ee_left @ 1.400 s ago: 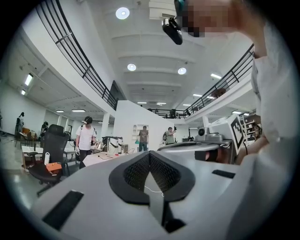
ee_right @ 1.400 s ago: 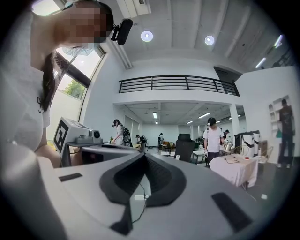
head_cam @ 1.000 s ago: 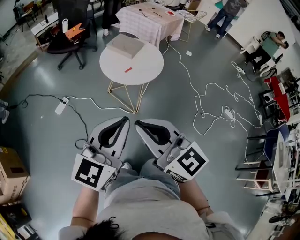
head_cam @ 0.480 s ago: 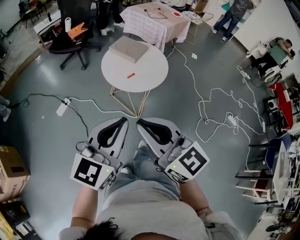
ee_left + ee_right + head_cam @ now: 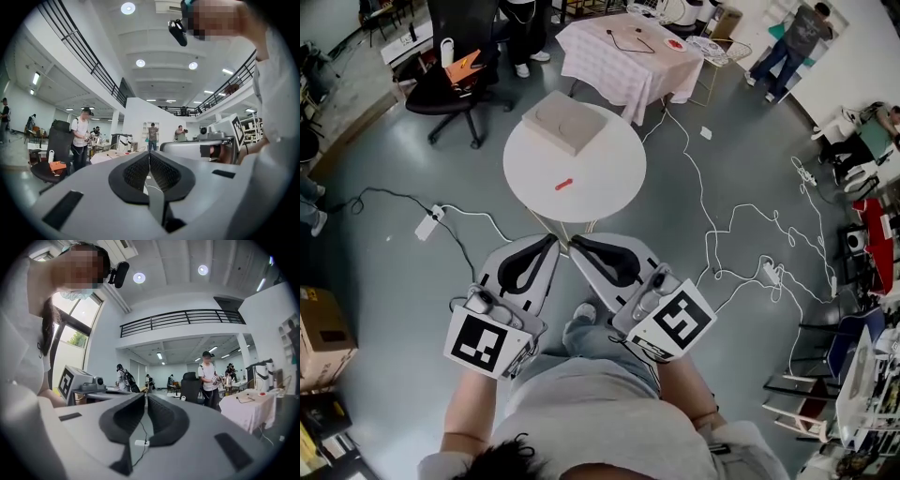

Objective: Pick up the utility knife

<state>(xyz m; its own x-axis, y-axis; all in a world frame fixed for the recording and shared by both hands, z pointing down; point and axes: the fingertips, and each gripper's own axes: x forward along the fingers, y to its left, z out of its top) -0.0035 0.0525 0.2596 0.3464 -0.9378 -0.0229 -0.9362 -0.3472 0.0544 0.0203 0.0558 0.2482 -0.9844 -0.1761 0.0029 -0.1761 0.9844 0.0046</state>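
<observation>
The utility knife (image 5: pixel 563 184) is a small red thing that lies on the round white table (image 5: pixel 614 173), ahead of me on the floor. A flat beige box (image 5: pixel 562 124) rests on the table's far side. Both grippers are held low in front of my body, well short of the table. My left gripper (image 5: pixel 551 240) is shut with nothing between its jaws, and so is my right gripper (image 5: pixel 576 244). In the left gripper view the left gripper (image 5: pixel 149 154) points level into the room, as does the right gripper (image 5: pixel 146 397) in its own view; neither view shows the knife.
A black office chair (image 5: pixel 455 89) stands left of the table and a cloth-covered table (image 5: pixel 628 52) behind it. White cables (image 5: pixel 722 234) trail over the floor at right, and a power strip (image 5: pixel 425 224) lies at left. A cardboard box (image 5: pixel 323 333) sits far left. Several people stand around.
The round table and the knife have drawn nearer and lower in the head view as I walk forward. Both grippers stay shut in the same pose.
</observation>
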